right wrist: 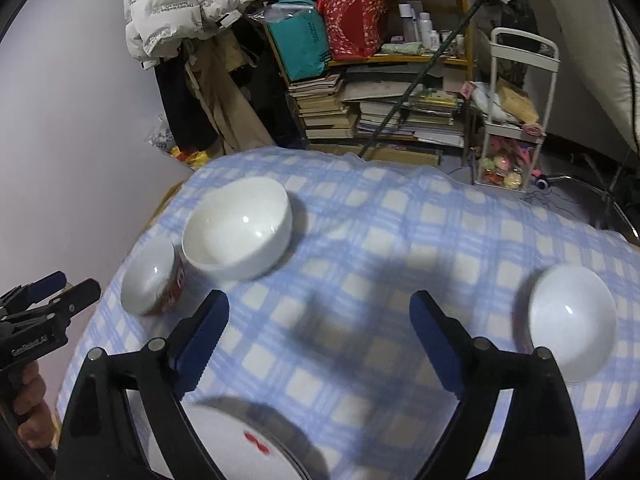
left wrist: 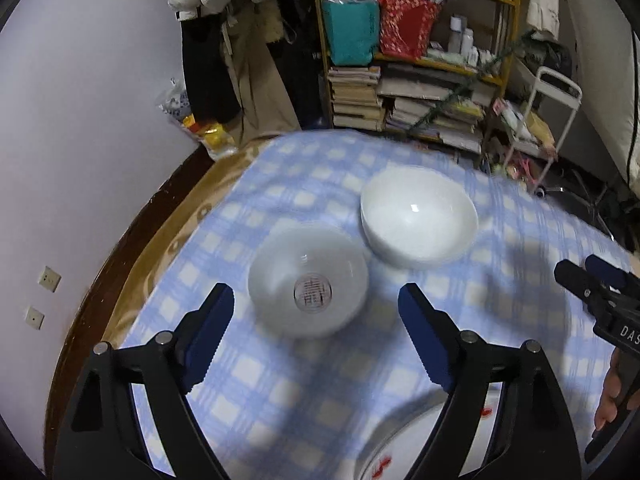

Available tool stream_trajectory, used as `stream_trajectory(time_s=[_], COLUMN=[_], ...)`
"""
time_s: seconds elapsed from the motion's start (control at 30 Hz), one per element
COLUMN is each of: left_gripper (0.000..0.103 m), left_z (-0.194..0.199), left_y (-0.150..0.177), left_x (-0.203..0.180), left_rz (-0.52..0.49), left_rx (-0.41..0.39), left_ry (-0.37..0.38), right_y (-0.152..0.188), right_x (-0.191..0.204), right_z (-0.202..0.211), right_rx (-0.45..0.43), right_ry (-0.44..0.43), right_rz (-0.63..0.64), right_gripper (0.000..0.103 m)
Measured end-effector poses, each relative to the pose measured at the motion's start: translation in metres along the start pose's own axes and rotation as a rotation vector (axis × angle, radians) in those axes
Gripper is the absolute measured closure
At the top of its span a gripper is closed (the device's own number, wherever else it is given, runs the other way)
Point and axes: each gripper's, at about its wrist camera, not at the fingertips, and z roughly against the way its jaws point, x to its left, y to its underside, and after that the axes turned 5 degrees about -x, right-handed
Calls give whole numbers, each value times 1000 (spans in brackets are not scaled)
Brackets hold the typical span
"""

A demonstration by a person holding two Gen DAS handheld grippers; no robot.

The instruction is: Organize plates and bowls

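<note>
Approaching small white ceramic bowl with red seal mark with left gripper spread, right gripper likewise spread and empty; next, closing on rim.

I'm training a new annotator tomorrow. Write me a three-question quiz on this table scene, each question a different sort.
1. True or false: the left claw is shut on the small bowl.
2. Which bowl has a stamp-like mark inside? A) the small bowl B) the large white bowl C) the shallow bowl
3. Fill in: the plate with red marks lies at the ____ edge of the right wrist view.

Key: 1 false, both claws, including the right claw, are open and hold nothing. 2 A. 3 bottom.
</note>
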Motion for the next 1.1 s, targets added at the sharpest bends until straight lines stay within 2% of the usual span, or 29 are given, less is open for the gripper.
stream_trajectory(time_s=[0.07, 0.3, 0.4, 0.63, 0.73, 0.8, 0.9, 0.97, 1.07, 1.1], left_gripper=[20, 20, 20, 20, 28, 43, 63, 71, 72, 77], left_z=[-12, -74, -96, -136, -150, -156, -171, -177, -185, -185], left_y=[-11, -40, -47, -57, -60, -61, -60, -59, -57, -56], left_x=[5, 13, 7, -13, -20, -23, -26, -27, -29, -31], left_rz=[26, 137, 124, 63, 34, 20, 16, 28, 41, 40], left_rx=[1, 113, 144, 209, 226, 244, 295, 321, 355, 356], left_ry=[19, 98, 107, 96, 99, 107, 137, 148, 160, 162], right_y=[-12, -38, -45, -49, -50, -50, -47, -45, -40, -39], right_x=[3, 4, 6, 6, 5, 7, 7, 6, 6, 6], right_z=[-10, -49, -65, -109, -123, -132, -142, -151, -162, -163], right_rx=[-8, -2, 14, 111, 138, 158, 191, 231, 299, 310], right_ry=[-16, -44, -43, -37, -48, -49, -69, -92, -115, -135], right_rz=[12, 0, 8, 5, -2, 0, -13, -41, -66, -82], right_gripper=[7, 7, 7, 7, 7, 8, 17, 28, 62, 79])
